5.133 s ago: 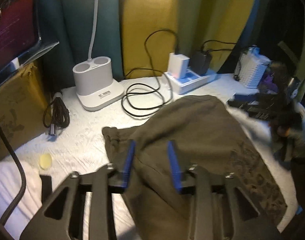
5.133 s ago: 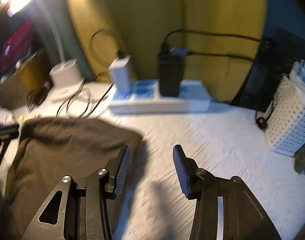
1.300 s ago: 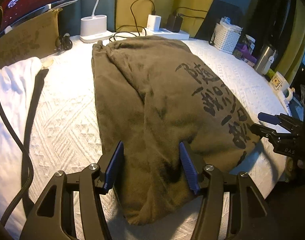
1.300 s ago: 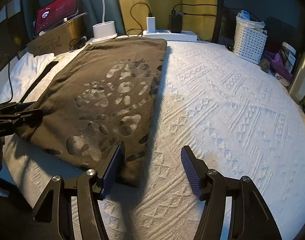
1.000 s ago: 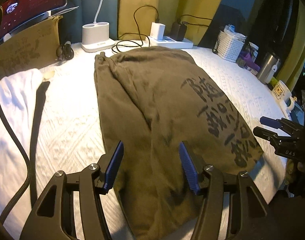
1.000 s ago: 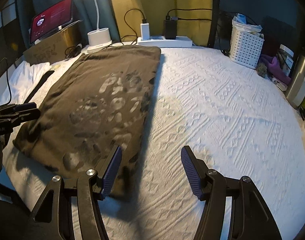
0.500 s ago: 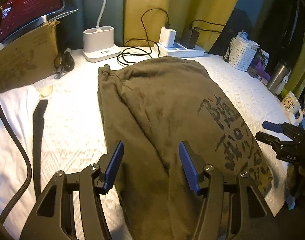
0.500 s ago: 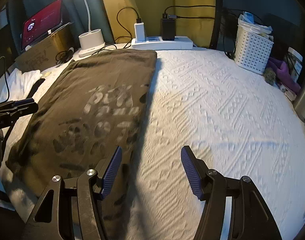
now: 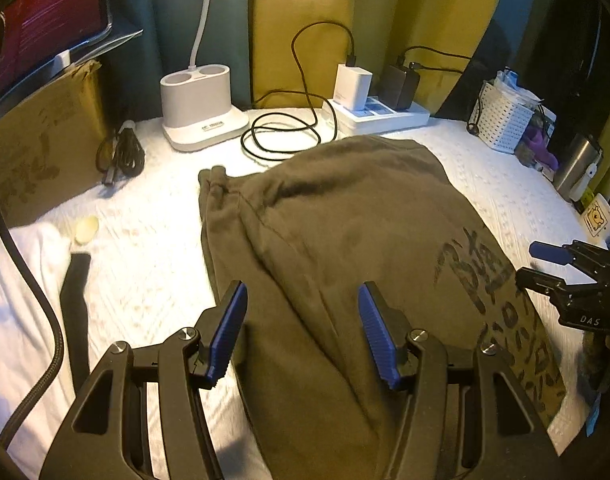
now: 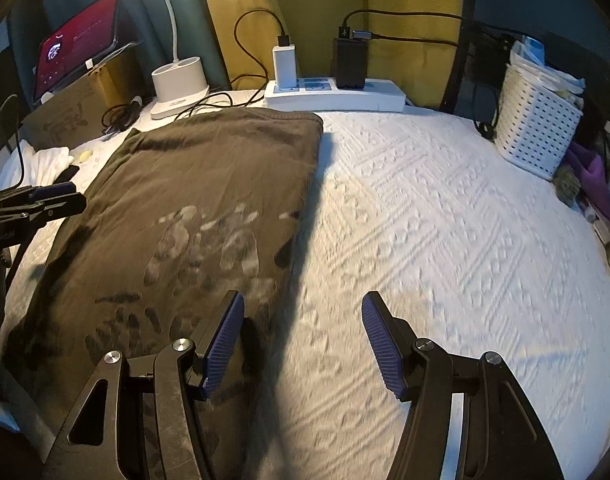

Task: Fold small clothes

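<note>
An olive-brown garment (image 9: 345,232) with dark printed lettering lies flat on the white textured bedspread (image 10: 445,220), folded lengthwise into a long strip; it also shows in the right wrist view (image 10: 193,208). My left gripper (image 9: 303,332) is open and empty, hovering over the garment's left half. My right gripper (image 10: 303,340) is open and empty, straddling the garment's right edge; it also appears at the right of the left wrist view (image 9: 545,264).
A white lamp base (image 9: 201,108), coiled black cable (image 9: 281,136) and power strip with chargers (image 10: 333,94) line the back. A white basket (image 10: 537,128) stands at back right. White cloth (image 9: 21,280) and a cardboard box (image 9: 41,140) lie at left.
Both grippers have moved forward along the garment toward its far end, staying open. The garment has not moved.
</note>
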`<state>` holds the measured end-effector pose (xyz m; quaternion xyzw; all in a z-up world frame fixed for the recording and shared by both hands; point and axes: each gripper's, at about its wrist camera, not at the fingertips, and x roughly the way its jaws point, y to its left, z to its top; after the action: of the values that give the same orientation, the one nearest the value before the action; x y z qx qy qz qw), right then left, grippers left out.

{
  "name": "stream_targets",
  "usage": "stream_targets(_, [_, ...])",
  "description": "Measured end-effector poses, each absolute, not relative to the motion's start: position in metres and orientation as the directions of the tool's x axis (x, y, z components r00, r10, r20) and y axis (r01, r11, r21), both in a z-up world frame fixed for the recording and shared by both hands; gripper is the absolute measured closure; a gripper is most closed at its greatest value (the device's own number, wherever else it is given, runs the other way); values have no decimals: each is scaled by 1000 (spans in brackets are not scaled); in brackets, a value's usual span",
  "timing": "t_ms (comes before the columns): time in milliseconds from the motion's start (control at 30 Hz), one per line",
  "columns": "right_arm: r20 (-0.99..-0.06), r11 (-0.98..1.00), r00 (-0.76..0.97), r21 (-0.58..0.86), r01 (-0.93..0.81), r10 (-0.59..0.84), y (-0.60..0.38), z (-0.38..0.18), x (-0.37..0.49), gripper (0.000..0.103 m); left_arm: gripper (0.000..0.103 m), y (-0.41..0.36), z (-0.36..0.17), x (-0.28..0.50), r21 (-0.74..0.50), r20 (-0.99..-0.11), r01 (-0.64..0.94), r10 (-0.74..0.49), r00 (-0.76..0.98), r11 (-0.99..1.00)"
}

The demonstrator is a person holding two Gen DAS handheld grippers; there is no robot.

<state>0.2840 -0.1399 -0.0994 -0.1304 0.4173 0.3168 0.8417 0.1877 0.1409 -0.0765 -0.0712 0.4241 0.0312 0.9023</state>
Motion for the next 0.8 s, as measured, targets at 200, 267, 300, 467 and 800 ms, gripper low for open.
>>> stream_targets(200, [-782,765,456,40,-643,425,-128,-99,301,40,45,151,-77,204,-114,-762,-119,-10,647,986])
stream_targets(267, [-781,765,459,37,-644,424,-124,-99,307,40,40,157,-78,210,-121,-763,-125,-12,646,985])
stream_targets(300, [-781,765,460,36,-643,423,-123,-99,310,40,37,161,-79,214,-124,-763,-133,-9,647,983])
stream_targets(467, [-777,768,470,27,-640,419,-116,-97,327,40,33,172,-82,225,-109,-765,-160,20,644,981])
stream_targets(800, [-762,772,491,18,-636,422,-104,-91,353,40,26,192,-102,242,-134,-792,-188,9,611,973])
